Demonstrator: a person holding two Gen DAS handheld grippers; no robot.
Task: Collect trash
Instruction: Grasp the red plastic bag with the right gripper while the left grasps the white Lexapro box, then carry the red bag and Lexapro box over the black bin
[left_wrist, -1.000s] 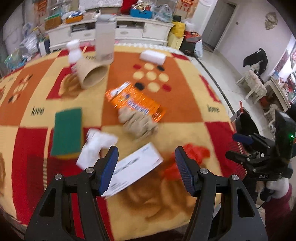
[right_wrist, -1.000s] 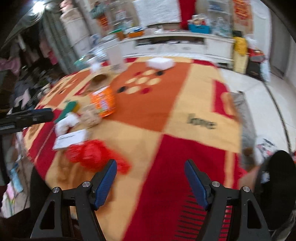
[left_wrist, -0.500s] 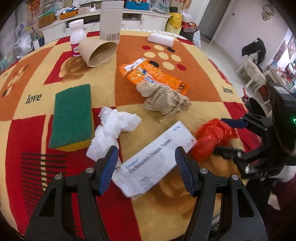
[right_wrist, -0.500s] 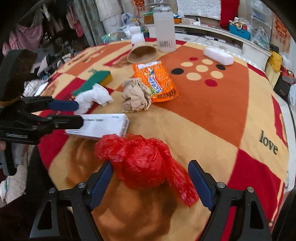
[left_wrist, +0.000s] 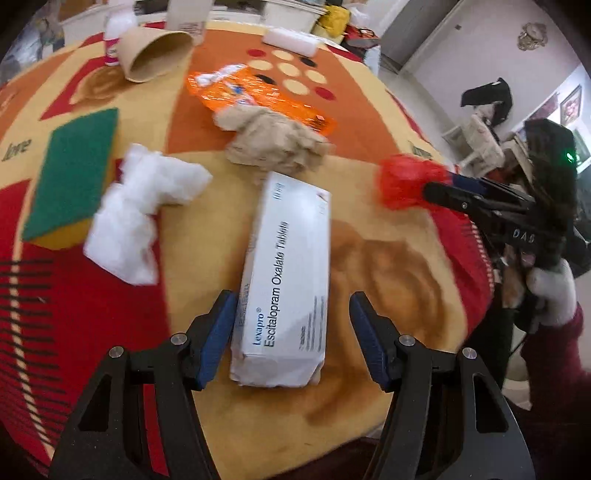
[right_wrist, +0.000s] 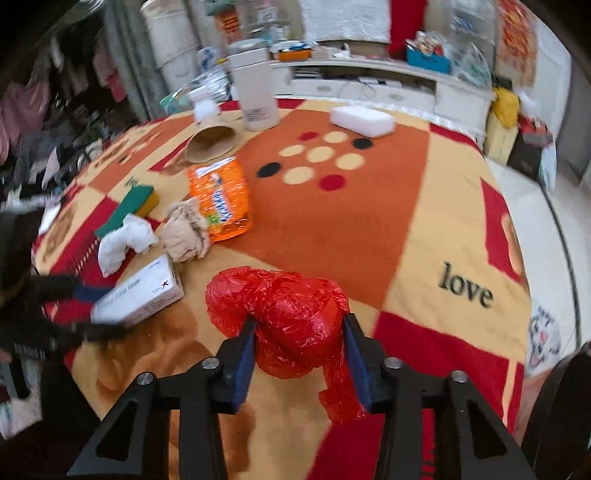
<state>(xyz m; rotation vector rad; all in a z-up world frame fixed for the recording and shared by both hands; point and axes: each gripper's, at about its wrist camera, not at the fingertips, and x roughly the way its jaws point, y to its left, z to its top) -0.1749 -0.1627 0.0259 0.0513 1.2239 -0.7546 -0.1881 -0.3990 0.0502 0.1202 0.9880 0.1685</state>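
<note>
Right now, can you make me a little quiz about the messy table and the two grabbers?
1. True or false: the left gripper has its pads pressed on the white medicine box.
2. What does the right gripper have between its fingers: A) green sponge, B) red plastic bag, C) paper cup?
3. Fill in: the crumpled brown paper lies against the orange ____.

Key: 1 false; 2 B; 3 wrapper.
</note>
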